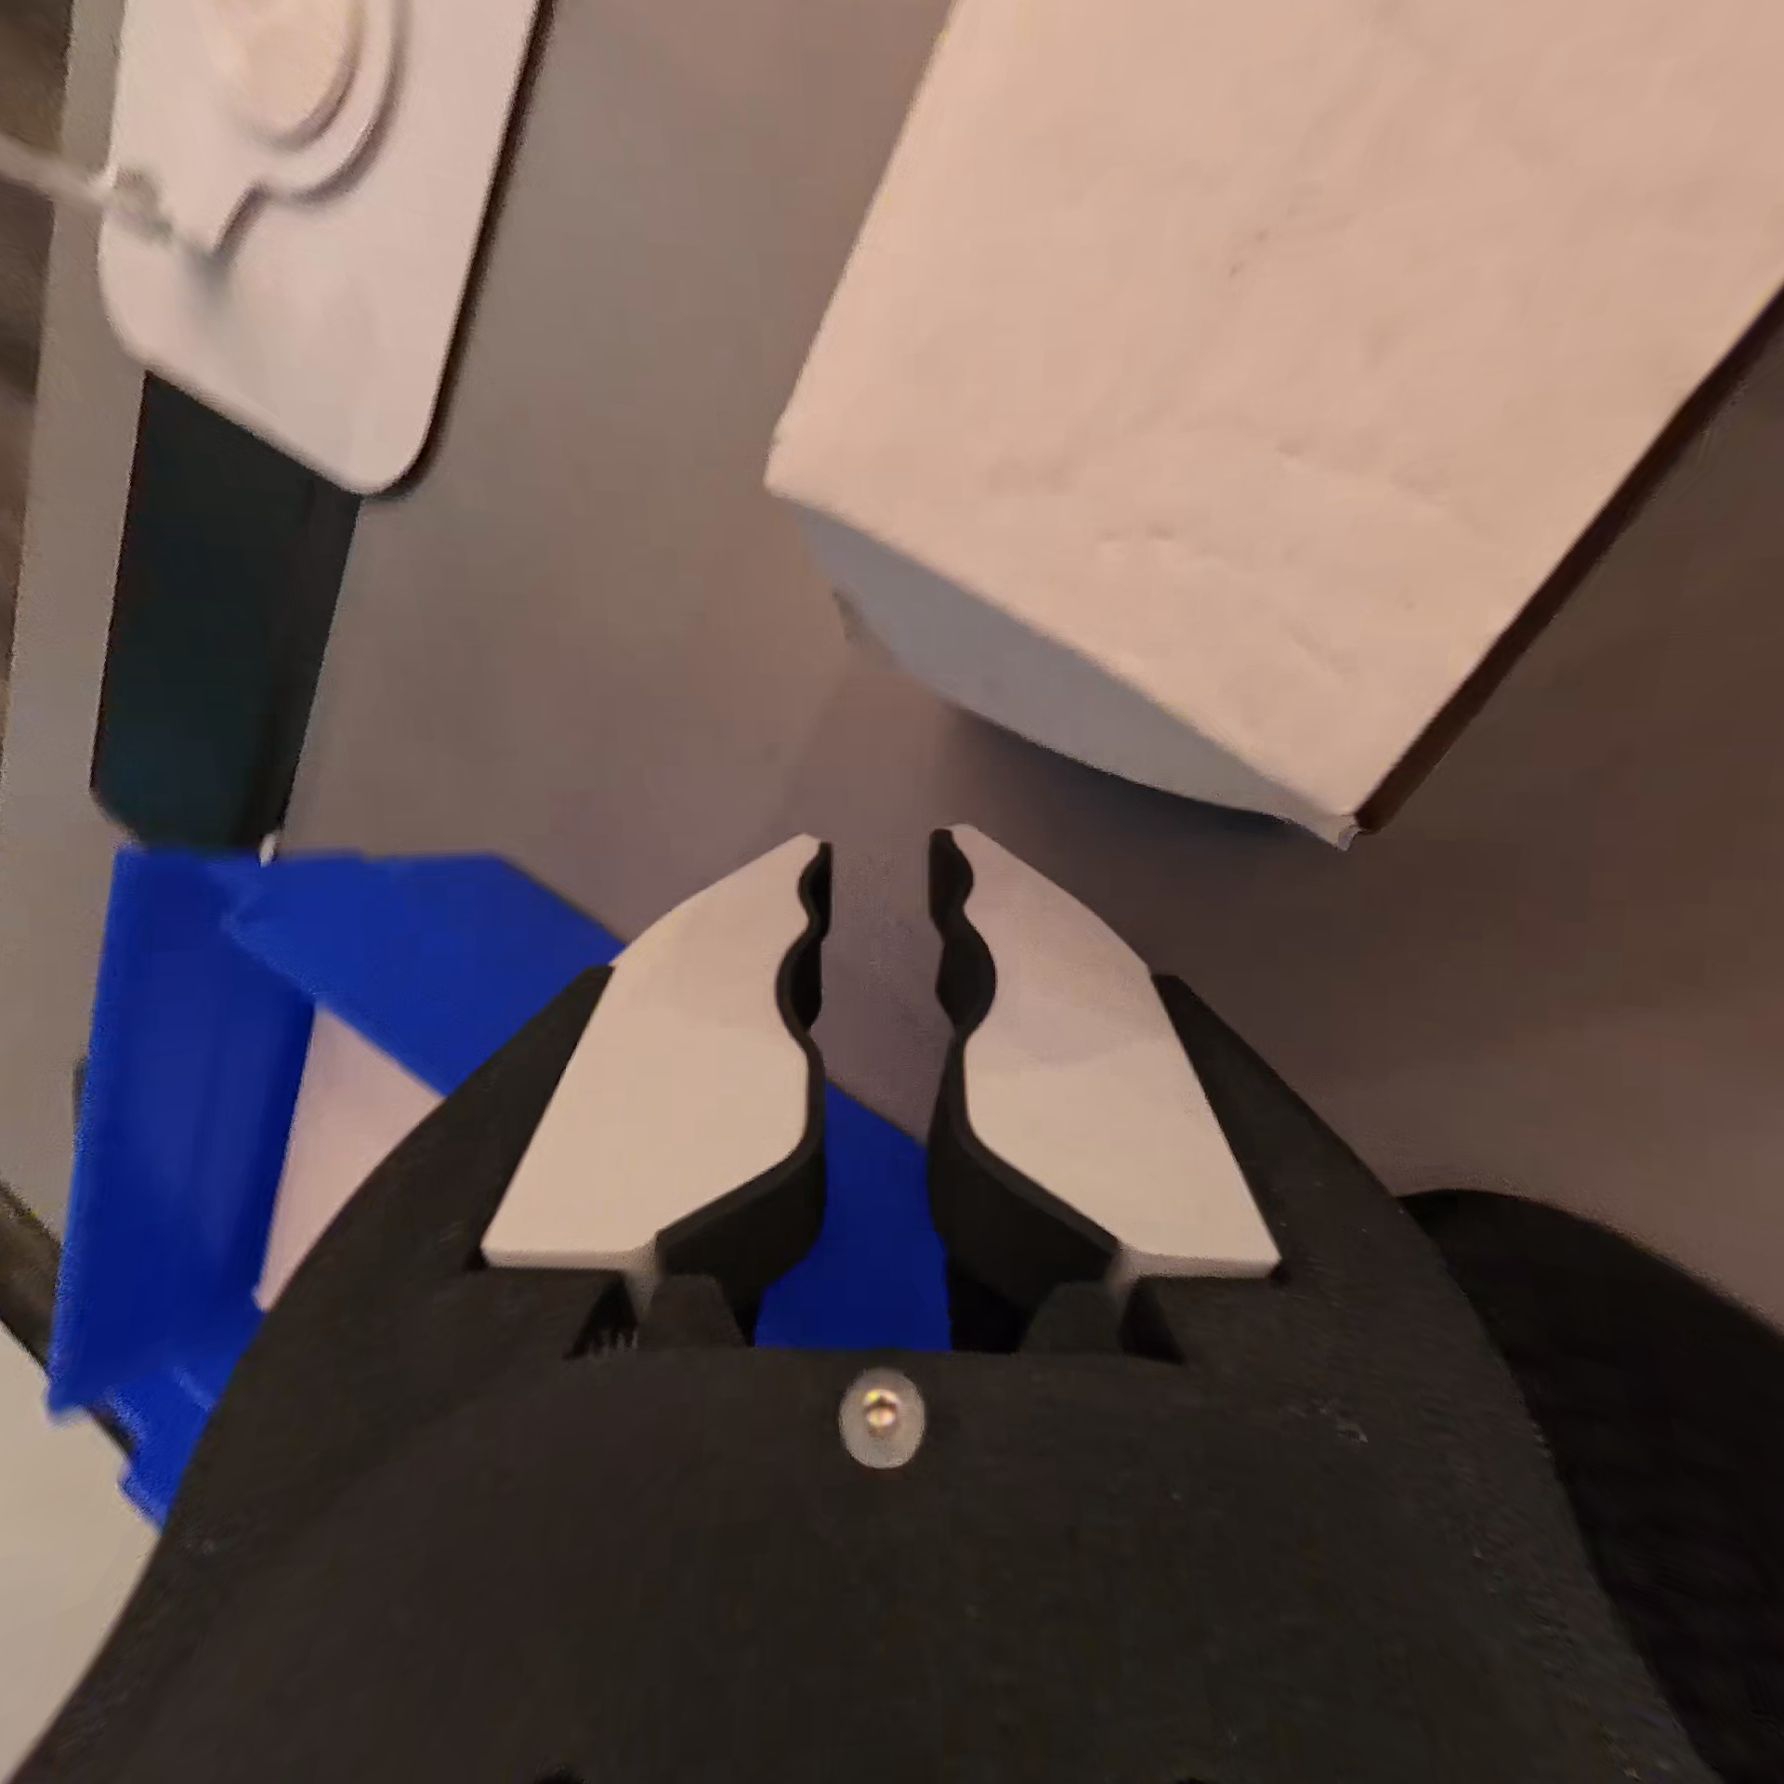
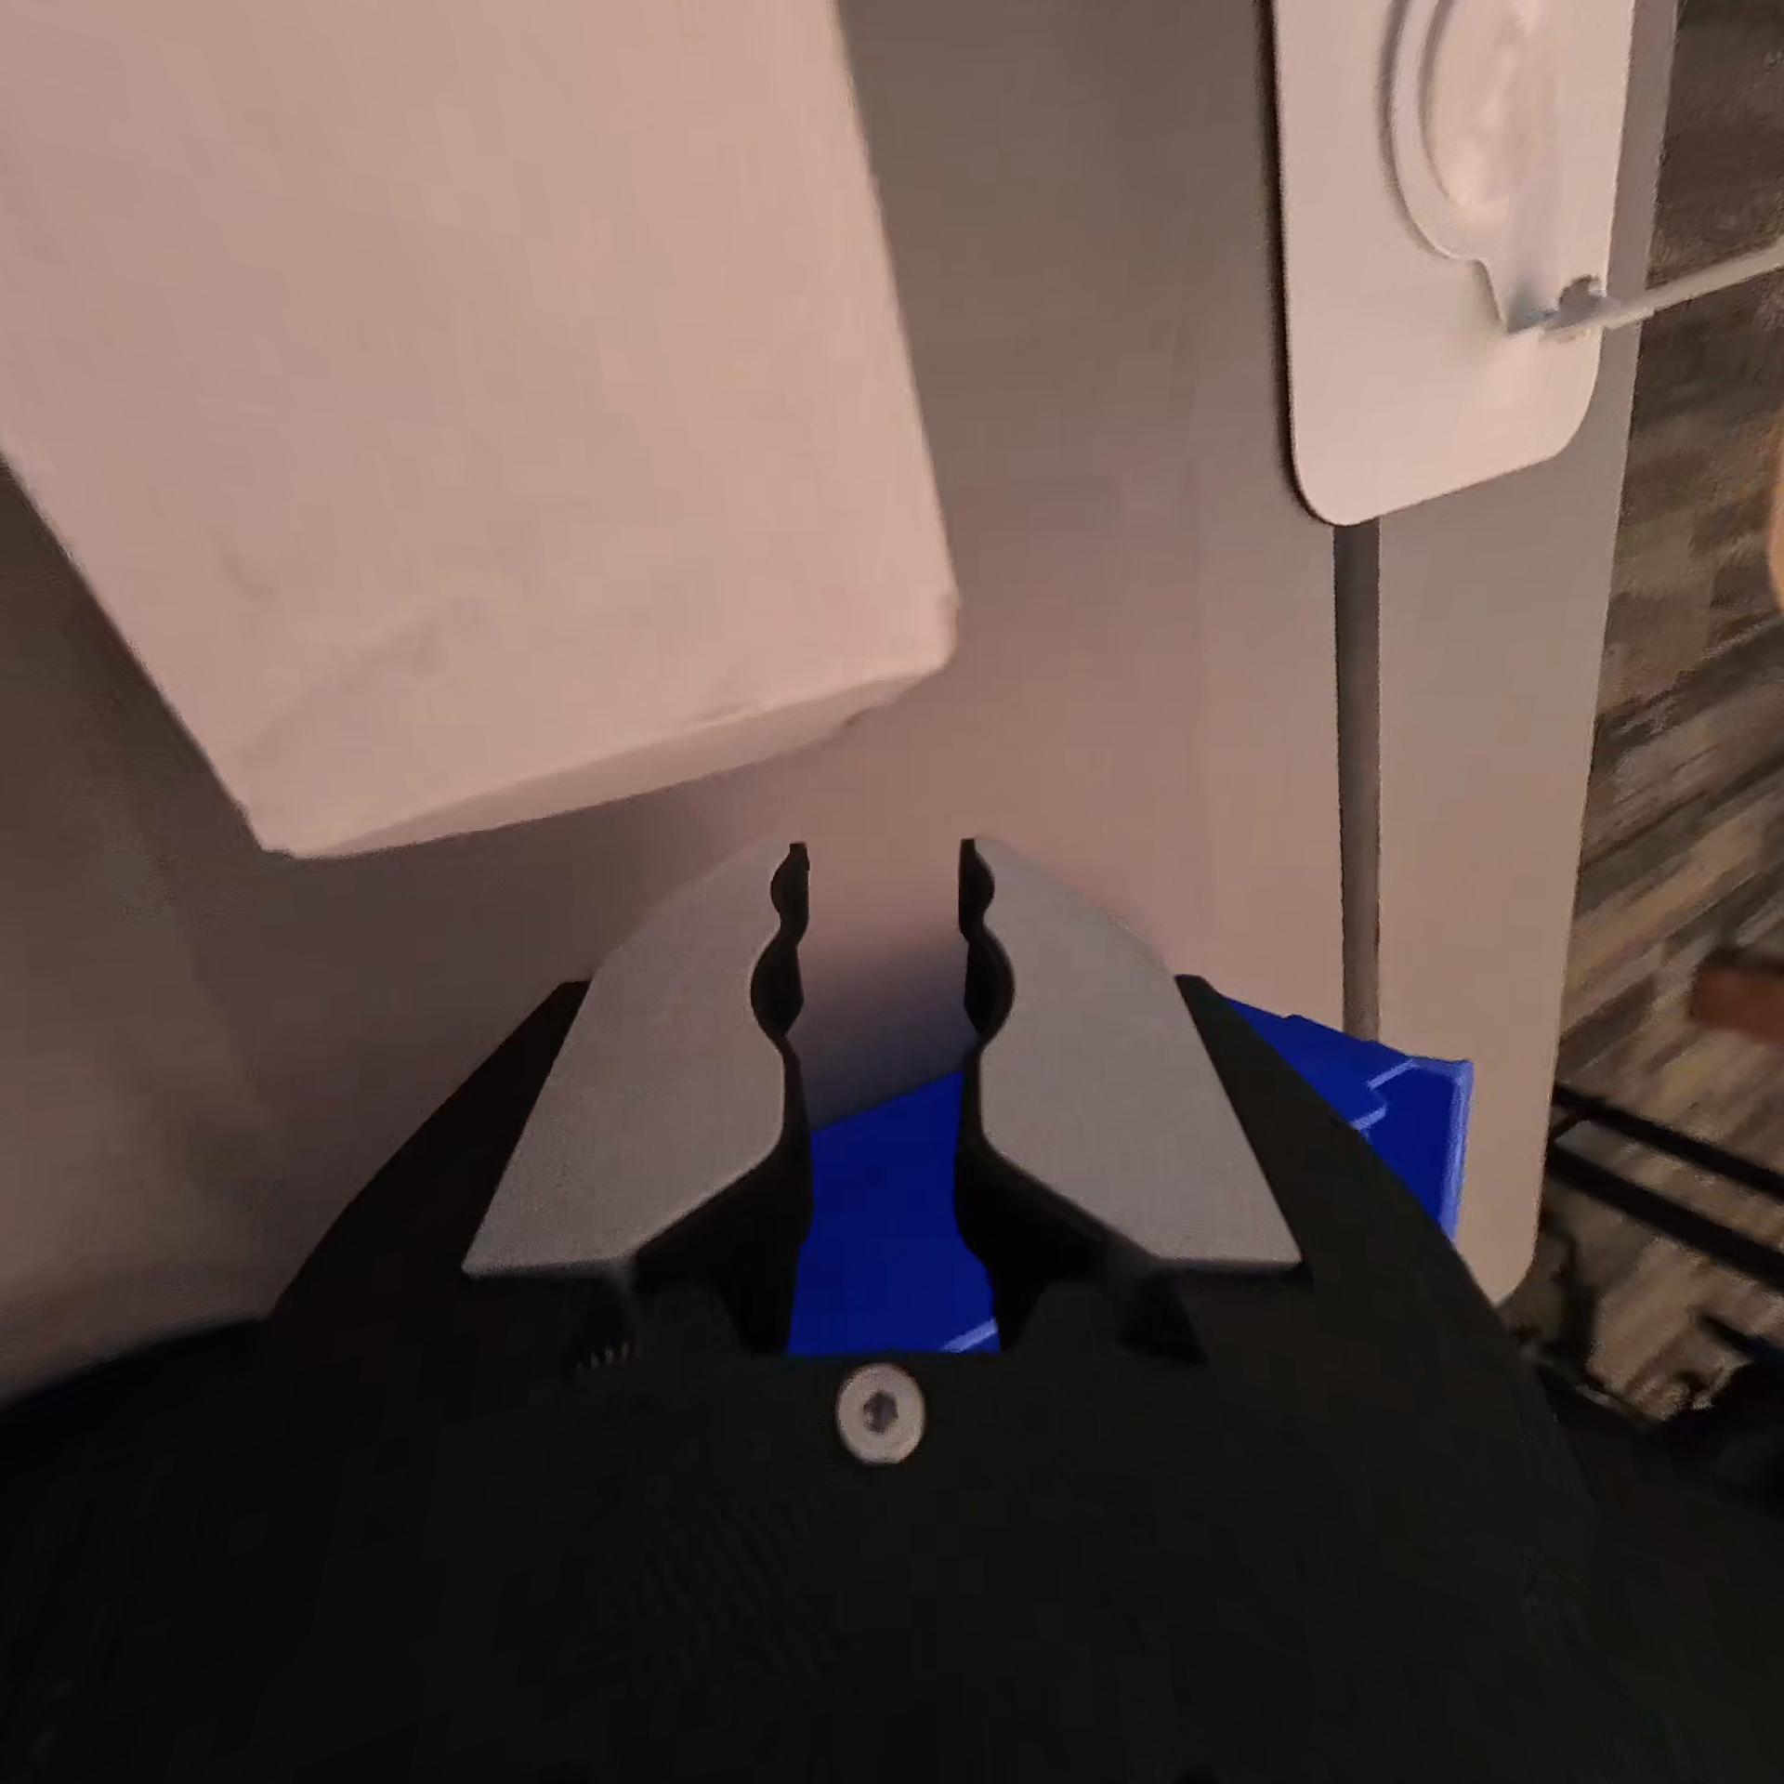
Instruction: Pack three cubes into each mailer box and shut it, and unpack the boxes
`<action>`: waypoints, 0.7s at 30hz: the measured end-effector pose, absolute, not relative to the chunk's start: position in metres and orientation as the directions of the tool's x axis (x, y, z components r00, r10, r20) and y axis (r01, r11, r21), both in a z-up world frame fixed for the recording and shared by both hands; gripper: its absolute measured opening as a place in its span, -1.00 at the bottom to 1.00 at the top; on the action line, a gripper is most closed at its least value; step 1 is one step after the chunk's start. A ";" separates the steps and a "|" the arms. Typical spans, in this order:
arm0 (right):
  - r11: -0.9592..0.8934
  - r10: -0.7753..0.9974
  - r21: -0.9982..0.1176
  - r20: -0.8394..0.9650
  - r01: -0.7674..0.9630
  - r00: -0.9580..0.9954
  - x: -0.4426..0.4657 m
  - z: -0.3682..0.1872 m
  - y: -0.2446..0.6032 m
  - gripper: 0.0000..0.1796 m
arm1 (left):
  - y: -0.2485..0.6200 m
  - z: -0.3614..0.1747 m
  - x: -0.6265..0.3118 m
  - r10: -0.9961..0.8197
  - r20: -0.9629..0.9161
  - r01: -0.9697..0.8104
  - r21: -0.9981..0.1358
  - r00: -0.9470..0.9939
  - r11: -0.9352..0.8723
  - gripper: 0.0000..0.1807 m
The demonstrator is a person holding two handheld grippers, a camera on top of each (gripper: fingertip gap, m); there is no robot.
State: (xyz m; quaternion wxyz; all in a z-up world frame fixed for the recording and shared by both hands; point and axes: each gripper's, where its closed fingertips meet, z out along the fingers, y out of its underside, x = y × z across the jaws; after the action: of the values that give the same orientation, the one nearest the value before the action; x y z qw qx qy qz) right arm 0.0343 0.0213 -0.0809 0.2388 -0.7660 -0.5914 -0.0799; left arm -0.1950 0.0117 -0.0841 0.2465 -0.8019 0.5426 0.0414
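Left tongs: your left tongs (image 1: 874, 850) were released, with a narrow gap between the two grey fingers (image 1: 676, 1052), and nothing was between them.
Right tongs: your right tongs (image 2: 880, 854) were also released, a little wider, and they held nothing.
Mailer box: the white mailer box (image 1: 1245, 376) lay closed on the grey tabletop (image 1: 599, 599). In the left wrist view it was ahead of your tongs and to the right, turned at an angle, with its near corner close to the fingertips but apart from them. In the right wrist view the same box (image 2: 454, 386) was ahead and to the left.
Blue bin: a blue bin (image 1: 193, 1091) stood on the tabletop, low and left in the left wrist view; in the right wrist view blue plastic (image 2: 888, 1226) showed behind and below your fingers.
White plate: a flat white piece with rounded corners (image 1: 290, 212) lay at the far edge of the tabletop, well apart from the box; a thin wire was attached to it (image 2: 1448, 251).
Cubes: I could not see them in either view.
Sharpness: both views were a little blurred.
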 end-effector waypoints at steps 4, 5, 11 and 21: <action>-0.120 0.885 -0.339 0.390 0.933 0.255 0.020 -0.078 0.023 -0.66 | 0.028 -0.088 -0.180 -0.883 -0.412 -0.929 -0.363 0.227 -0.070 -0.72; -0.094 0.892 -0.364 0.383 0.927 0.241 0.014 -0.077 0.022 -0.66 | 0.029 -0.089 -0.175 -0.889 -0.408 -0.927 -0.372 0.206 -0.044 -0.67; -0.011 0.917 -0.372 0.366 0.928 0.158 -0.005 -0.081 0.014 -0.65 | 0.024 -0.096 -0.159 -0.897 -0.418 -0.930 -0.366 0.143 0.022 -0.65; 0.033 0.933 -0.410 0.340 0.911 0.119 -0.013 -0.076 0.002 -0.56 | 0.011 -0.091 -0.161 -0.859 -0.505 -0.919 -0.372 0.085 0.128 -0.70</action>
State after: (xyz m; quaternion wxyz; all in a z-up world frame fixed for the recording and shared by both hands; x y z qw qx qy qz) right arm -0.0131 0.0019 -0.0756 0.2764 -0.6952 -0.6633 0.0194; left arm -0.1610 0.0107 -0.0912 0.3294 -0.6586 0.6750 0.0457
